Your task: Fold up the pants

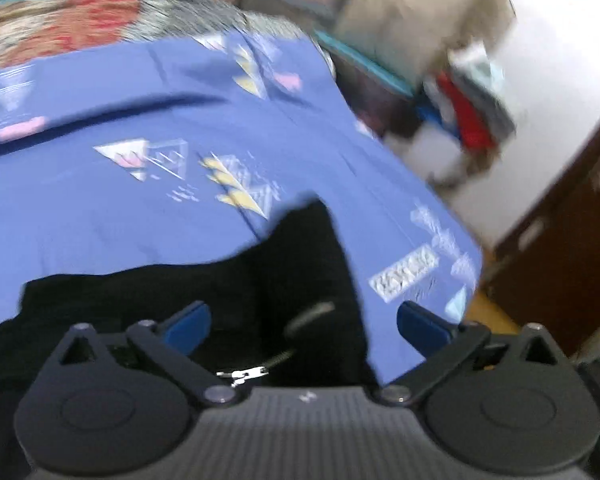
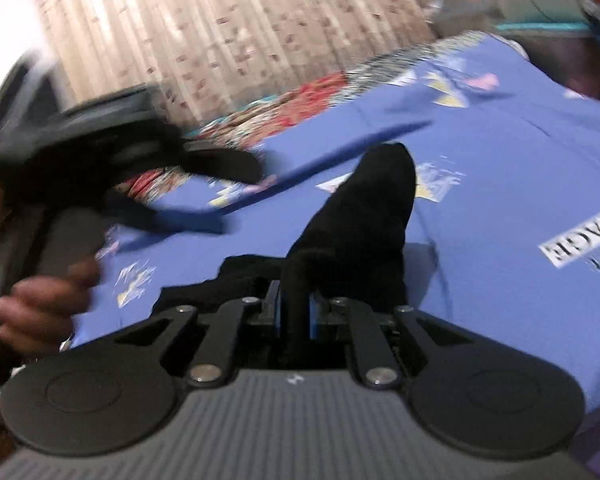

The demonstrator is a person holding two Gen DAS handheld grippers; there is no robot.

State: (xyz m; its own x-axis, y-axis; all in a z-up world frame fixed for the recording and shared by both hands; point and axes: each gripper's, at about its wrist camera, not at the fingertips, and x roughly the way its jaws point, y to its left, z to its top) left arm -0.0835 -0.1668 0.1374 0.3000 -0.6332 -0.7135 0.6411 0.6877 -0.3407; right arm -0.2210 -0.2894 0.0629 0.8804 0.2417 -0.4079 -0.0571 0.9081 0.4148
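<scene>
Right gripper [image 2: 294,310] clenched on pants [image 2: 364,216] fold at lower centre, left gripper [image 1: 302,322] wide open, nothing gripped; soft, limp, light cloth w/ zip — best pinched at hem/waistband edge.

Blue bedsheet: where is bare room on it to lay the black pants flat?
The blue bedsheet is bare beyond the black pants, up to the patterned blanket at its far edge, and to the right toward the printed lettering. It is crowded near the camera, where the pants lie bunched and the right gripper pinches them.
</scene>
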